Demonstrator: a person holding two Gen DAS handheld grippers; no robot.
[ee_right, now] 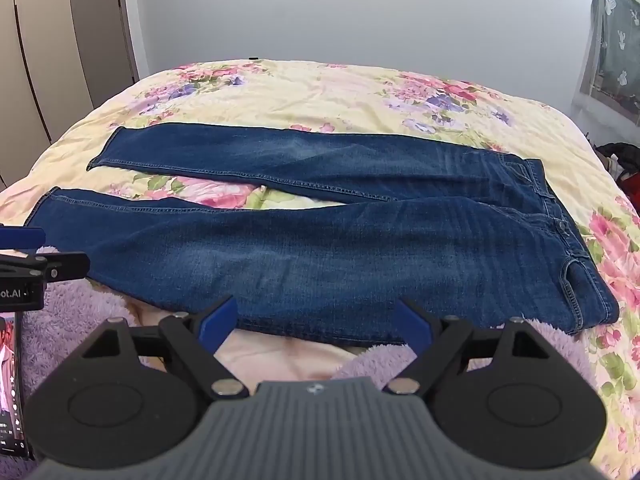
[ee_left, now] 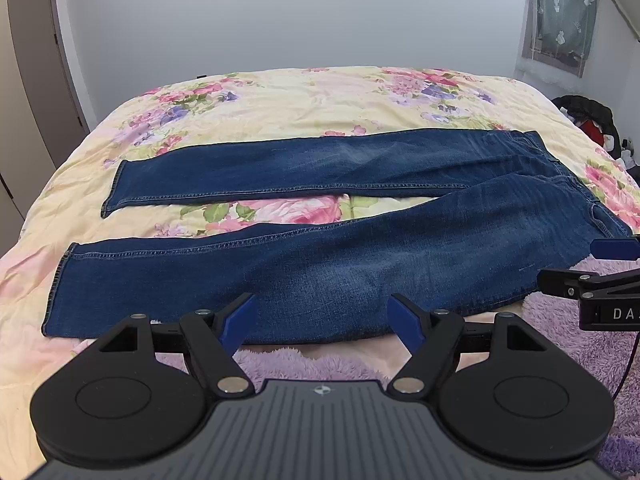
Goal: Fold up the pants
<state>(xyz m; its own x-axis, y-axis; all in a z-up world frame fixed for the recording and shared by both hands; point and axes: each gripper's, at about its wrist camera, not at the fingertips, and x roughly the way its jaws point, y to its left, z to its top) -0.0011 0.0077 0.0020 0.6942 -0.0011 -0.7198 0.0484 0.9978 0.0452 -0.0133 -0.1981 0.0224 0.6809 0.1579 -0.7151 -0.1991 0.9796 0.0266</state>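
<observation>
Room: pale grey wall behind a wide bed; a curtained window at 1 o'clock in the left wrist view.
Bed: yellow quilt with pink and purple flowers; a fluffy lilac blanket along its near edge.
Pants: dark blue denim jeans spread flat across the quilt, unfolded, both legs open in a narrow V.
Long axis: runs from 9 o'clock to 3 o'clock across both views; waistband at 3 o'clock, hems at 9 o'clock.
Left gripper: black, blue-padded, released, jaws spread wide with nothing between them, poised over the near leg's edge.
Right gripper: likewise released and empty, near the thigh edge.
Risk, soft bedding: a pinch may catch quilt or lilac blanket with the denim, dragging bedding into the fold.
Risk, uneven lift: raising one end higher would likely skew the near leg over the far leg, leaving seams misaligned.
</observation>
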